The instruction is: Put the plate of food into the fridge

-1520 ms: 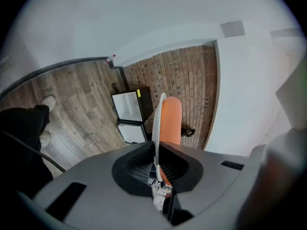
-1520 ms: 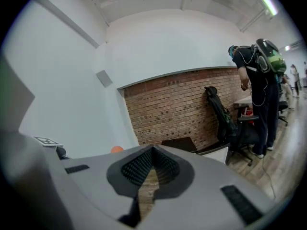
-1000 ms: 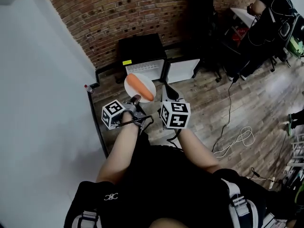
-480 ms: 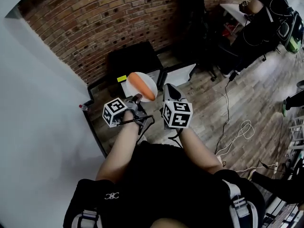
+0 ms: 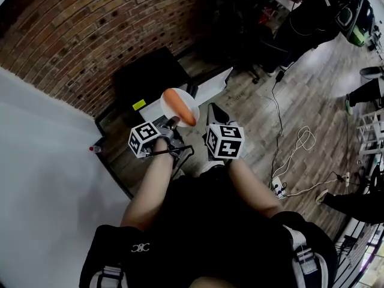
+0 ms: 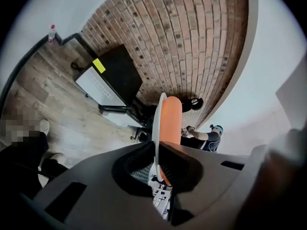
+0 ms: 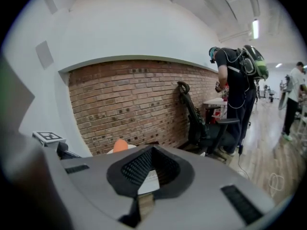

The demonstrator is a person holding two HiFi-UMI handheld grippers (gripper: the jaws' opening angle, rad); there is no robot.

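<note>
A white plate [image 5: 180, 104] with a long orange piece of food [image 5: 179, 107] on it is held out over the wooden floor. My left gripper [image 5: 170, 123] is shut on its near rim. In the left gripper view the plate [image 6: 157, 123] stands edge-on between the jaws, the orange food [image 6: 171, 121] on its right face. The black mini fridge [image 5: 150, 77] stands against the brick wall just beyond the plate, with its white door [image 5: 211, 84] swung open. My right gripper [image 5: 215, 114] hovers beside the plate, shut, with nothing in it.
A person [image 5: 312, 11] stands at a table at the far right, near an office chair [image 7: 206, 123]. Cables [image 5: 294, 155] lie on the floor to the right. A small bottle [image 5: 91, 149] sits on a black frame by the white wall at the left.
The view has swung and the fridge now lies closer under the plate. Both grippers keep the same pose, the left still holding the plate.
</note>
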